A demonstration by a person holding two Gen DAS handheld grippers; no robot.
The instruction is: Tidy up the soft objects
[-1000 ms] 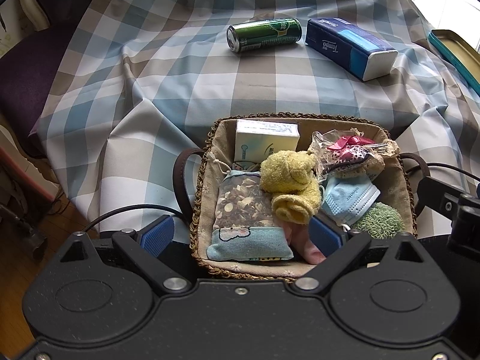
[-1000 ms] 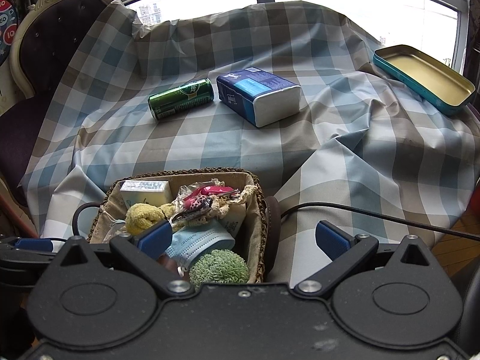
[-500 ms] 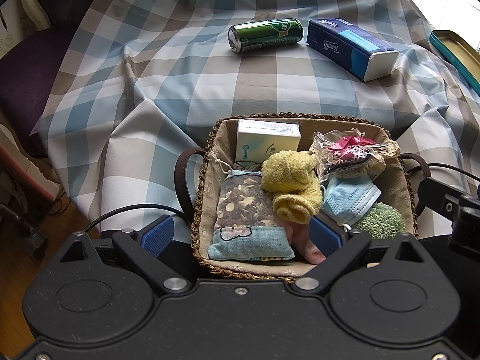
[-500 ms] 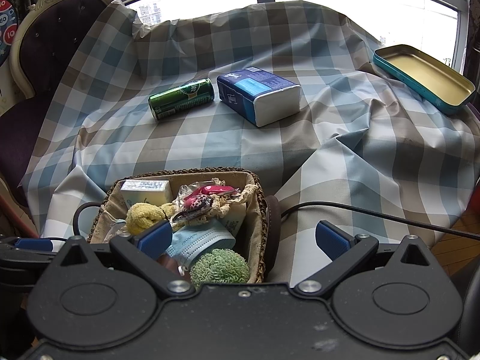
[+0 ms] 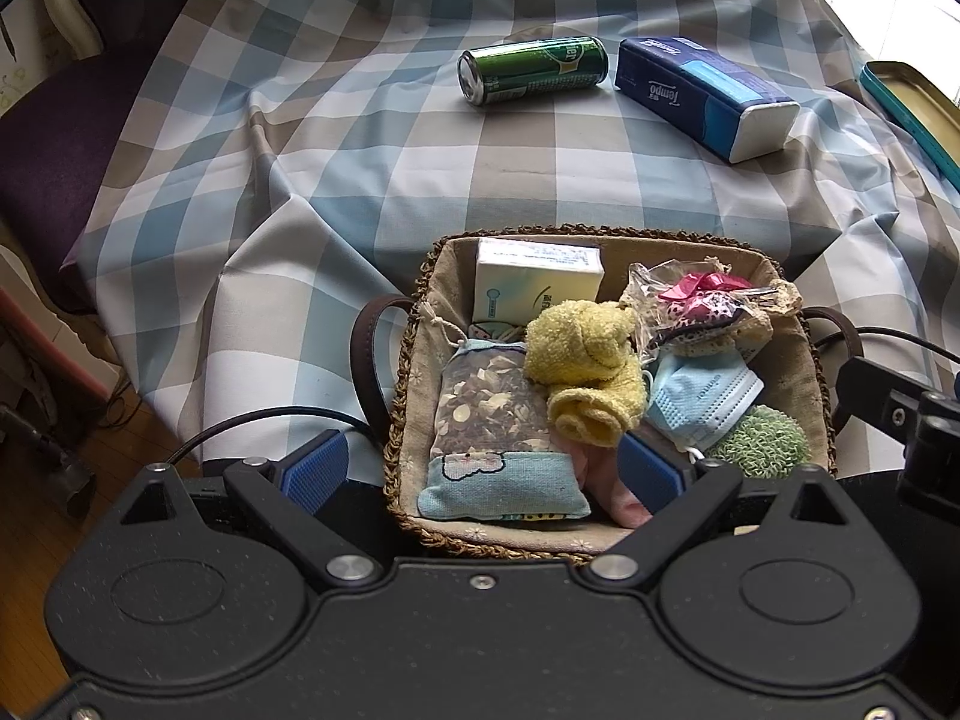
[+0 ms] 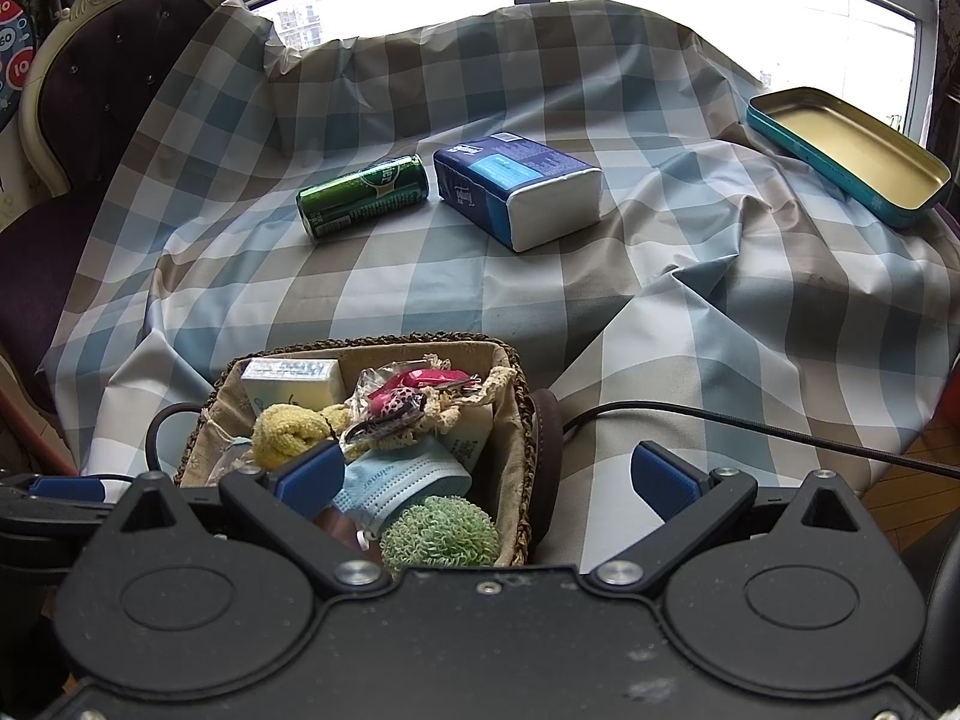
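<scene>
I hold both the left hand-held gripper (image 5: 483, 471) and right hand-held gripper (image 6: 486, 474) apart, empty. Soft items fill the wicker basket (image 5: 414, 324); the tissue pack (image 6: 519, 189) lies beyond. Approach it squarely, clamp gently across its width.

Woven basket (image 5: 414, 360) crammed – yellow plush (image 5: 585, 360), blue mask (image 5: 705, 396), green scrubber (image 5: 759, 441), sachet (image 5: 498, 420)

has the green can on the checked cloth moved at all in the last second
No. The green drink can lies on its side, its end close beside the blue tissue pack, just as before in the right wrist view.
</scene>
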